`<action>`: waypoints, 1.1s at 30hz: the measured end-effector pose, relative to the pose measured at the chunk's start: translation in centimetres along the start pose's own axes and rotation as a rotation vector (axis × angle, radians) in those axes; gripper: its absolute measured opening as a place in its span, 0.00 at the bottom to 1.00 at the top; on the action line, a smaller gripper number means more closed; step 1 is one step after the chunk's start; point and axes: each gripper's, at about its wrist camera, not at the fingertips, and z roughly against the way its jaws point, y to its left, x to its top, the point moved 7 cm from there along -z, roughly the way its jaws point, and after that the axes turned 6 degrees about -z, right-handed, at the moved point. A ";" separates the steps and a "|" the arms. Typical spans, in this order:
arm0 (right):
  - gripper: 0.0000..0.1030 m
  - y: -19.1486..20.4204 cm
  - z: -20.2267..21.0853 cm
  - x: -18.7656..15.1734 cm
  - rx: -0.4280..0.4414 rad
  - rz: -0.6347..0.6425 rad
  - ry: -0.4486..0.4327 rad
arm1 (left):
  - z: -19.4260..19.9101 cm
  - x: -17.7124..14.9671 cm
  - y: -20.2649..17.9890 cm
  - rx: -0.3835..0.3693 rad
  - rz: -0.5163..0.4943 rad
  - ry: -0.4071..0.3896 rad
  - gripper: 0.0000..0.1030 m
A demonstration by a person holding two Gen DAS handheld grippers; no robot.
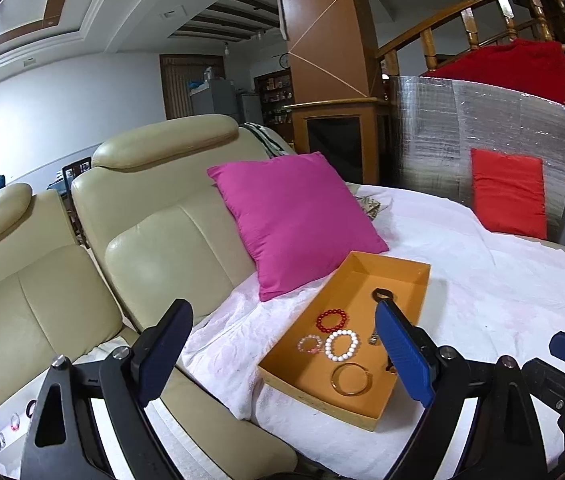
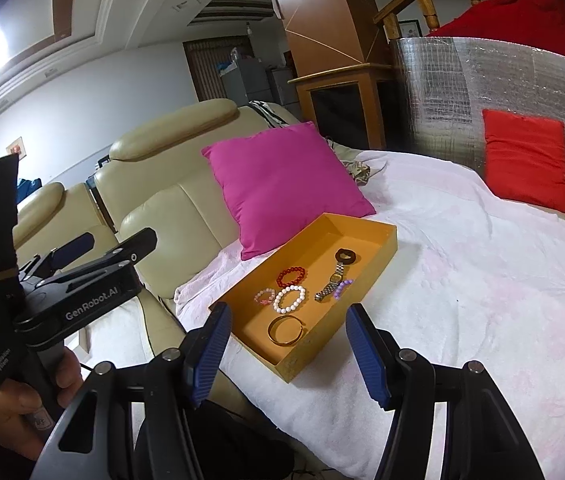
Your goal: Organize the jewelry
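Nearest you, your left gripper (image 1: 282, 354) and right gripper (image 2: 287, 350) both hang wide and empty above the white blanket (image 2: 482, 300). Just beyond sits the orange tray (image 2: 378, 229), holding a gold bangle (image 2: 286, 330), white (image 2: 289, 298), pink (image 2: 264, 296) and red bracelets (image 2: 291, 275), and a watch (image 2: 332, 282). Behind leans a pink pillow (image 2: 282, 184). The risk: the soft bedding may tip the tray if you press down, and closely spaced bracelets could snag together.
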 end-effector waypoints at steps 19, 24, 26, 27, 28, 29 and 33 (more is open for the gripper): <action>0.62 0.3 -1.6 -0.3 -0.095 -0.018 -0.018 | -0.5 -0.5 1.3 0.105 0.006 -0.015 0.91; 0.62 0.1 -1.5 -0.1 -0.108 -0.024 -0.025 | -0.2 -0.4 1.9 0.128 0.028 -0.036 0.91; 0.62 0.2 -1.6 0.0 -0.112 -0.024 -0.026 | -0.2 -0.5 1.9 0.133 0.026 -0.037 0.91; 0.62 0.2 -1.6 0.0 -0.113 -0.023 -0.026 | -0.2 -0.6 1.9 0.132 0.024 -0.033 0.91; 0.62 0.2 -1.7 0.0 -0.114 -0.022 -0.026 | -0.3 -0.6 1.9 0.131 0.020 -0.028 0.91; 0.62 0.3 -1.7 0.1 -0.114 -0.022 -0.026 | -0.4 -0.7 1.8 0.129 0.013 -0.022 0.91; 0.62 0.4 -1.9 0.2 -0.118 -0.020 -0.028 | -1.1 -1.1 1.4 0.099 -0.017 0.031 0.91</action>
